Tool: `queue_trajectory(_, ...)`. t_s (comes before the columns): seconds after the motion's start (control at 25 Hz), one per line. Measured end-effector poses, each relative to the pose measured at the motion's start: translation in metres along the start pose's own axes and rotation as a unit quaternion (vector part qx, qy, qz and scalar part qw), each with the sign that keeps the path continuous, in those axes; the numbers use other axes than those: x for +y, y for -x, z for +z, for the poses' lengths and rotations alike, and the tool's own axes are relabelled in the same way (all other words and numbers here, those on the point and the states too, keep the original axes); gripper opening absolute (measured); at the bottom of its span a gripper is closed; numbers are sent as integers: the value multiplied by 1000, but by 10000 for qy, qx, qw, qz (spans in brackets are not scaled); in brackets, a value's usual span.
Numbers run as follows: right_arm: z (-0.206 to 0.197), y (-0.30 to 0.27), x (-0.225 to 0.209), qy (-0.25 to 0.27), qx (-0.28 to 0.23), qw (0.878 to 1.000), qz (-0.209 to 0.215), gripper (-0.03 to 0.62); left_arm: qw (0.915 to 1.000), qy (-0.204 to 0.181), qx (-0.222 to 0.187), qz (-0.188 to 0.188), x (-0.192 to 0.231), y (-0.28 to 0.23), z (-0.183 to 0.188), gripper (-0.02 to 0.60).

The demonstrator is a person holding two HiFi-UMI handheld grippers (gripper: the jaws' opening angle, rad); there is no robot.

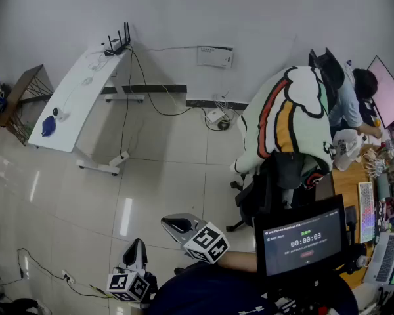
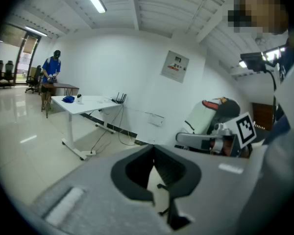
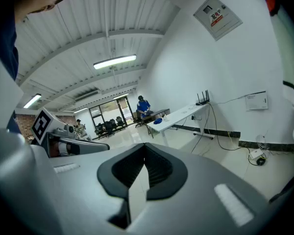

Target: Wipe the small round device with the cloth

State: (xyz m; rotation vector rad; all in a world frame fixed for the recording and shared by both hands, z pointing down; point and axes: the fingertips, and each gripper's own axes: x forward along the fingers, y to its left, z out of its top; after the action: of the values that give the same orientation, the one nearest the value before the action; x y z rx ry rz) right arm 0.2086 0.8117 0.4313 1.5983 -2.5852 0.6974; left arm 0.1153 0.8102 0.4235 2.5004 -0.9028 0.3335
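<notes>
Left gripper (image 1: 136, 247) and right gripper (image 1: 175, 226), both clenched on nothing, sit near 6 o'clock in the head view. They are well apart from the white table (image 1: 85, 90) at 10 o'clock, which carries the blue cloth (image 1: 48, 126) and the small round device (image 1: 56, 113). Only the gripper views show a person in blue (image 2: 53, 65) beyond that table, while the head view alone shows a jacket-draped chair (image 1: 285, 120) at 2 o'clock.

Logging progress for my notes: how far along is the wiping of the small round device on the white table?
Nothing looks done yet. The blue cloth lies on the white table beside the small device, across the room. In hand: nothing; the left gripper and right gripper are both shut and empty. Left to do: walk over, pick up the cloth, wipe the device.
</notes>
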Motion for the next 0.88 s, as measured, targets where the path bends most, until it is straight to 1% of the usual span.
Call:
queue_trajectory(0.08,4,-3,-1,12,-17,10000,86,5,9999,73,-12,128,0,0,4,2)
queue_trajectory(0.16,6,-7,-1,9,-17,9999,162,5,9997,51,22,225,2,3,3,2)
queue_trajectory(0.24,4,-14,0,-21,30,9997,226,5,9994,7,103,315,7,6,-1,2)
queue_trajectory(0.4,-2,-27,1,-73,161,9994,300,5,9988,112,171,446,20,6,-4,2)
queue_trajectory(0.48,-1,-34,-1,-61,181,9995,263,5,9988,139,199,418,27,1,-3,2)
queue_trajectory(0.64,0,-55,-4,-44,254,9996,137,5,9994,266,125,175,44,-10,2,2)
queue_trajectory(0.76,5,-78,-2,30,304,9995,11,5,9993,369,55,18,69,-16,13,2)
queue_trajectory(0.88,14,-102,4,132,291,9993,-180,5,9992,404,-48,-59,99,-16,29,2)
